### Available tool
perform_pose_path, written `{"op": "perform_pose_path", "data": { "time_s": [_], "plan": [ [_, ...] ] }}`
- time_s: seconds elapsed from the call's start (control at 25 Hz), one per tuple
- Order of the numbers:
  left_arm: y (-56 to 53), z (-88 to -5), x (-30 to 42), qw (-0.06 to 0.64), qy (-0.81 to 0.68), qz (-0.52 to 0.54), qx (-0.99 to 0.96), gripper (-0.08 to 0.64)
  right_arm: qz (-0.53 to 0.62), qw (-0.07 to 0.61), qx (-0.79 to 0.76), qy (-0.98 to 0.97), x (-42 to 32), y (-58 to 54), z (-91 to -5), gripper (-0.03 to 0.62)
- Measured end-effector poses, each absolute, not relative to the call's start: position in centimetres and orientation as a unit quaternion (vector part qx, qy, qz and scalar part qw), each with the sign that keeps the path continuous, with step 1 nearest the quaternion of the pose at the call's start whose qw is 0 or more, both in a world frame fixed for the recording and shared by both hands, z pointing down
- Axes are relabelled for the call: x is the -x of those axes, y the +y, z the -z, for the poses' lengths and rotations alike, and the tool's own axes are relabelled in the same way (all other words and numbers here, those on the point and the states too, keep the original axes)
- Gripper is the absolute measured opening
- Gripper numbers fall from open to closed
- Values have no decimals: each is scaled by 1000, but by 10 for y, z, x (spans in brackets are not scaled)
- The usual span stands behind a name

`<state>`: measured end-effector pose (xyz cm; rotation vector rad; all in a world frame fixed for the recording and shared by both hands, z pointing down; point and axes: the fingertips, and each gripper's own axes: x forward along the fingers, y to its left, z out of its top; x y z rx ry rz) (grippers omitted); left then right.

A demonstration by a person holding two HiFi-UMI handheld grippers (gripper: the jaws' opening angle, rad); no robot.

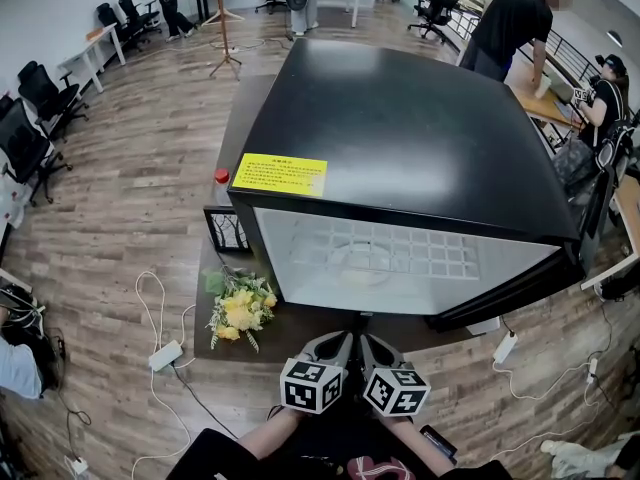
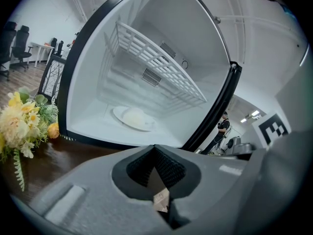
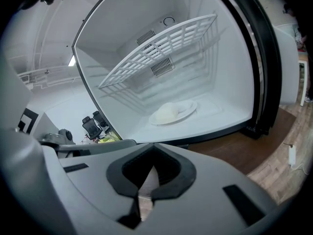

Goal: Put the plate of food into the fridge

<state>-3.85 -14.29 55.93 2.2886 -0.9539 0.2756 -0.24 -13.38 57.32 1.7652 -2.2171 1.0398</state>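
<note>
Fridge (image 1: 400,138), one: black-topped, white inside, its single door (image 1: 520,288) stood open.
Plate of food (image 3: 173,113), one: white, lay on the fridge floor beneath the one wire shelf (image 3: 161,48).
Grippers, two: left gripper (image 2: 155,148) and right gripper (image 3: 154,146) were side by side before the opening, well short of the plate, each clenched with jaws together on nothing.
Yellow flower bunch (image 1: 240,311), one: lay on the dark table (image 1: 245,108) left of the fridge.
Yellow label (image 1: 280,175), one: on the fridge top.

The fridge (image 1: 400,138) mouth stands open — wire shelf (image 3: 161,50) overhead, plate (image 3: 191,107) on its floor, flowers (image 1: 240,308) left of the opening.
</note>
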Motion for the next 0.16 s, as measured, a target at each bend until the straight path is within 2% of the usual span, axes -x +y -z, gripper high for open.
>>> {"op": "perform_pose_path", "data": {
  "time_s": [0.16],
  "plan": [
    [-144, -559, 38, 316, -364, -108, -870, 8, -347, 60, -584, -732, 1, -134, -573, 6]
  ]
}}
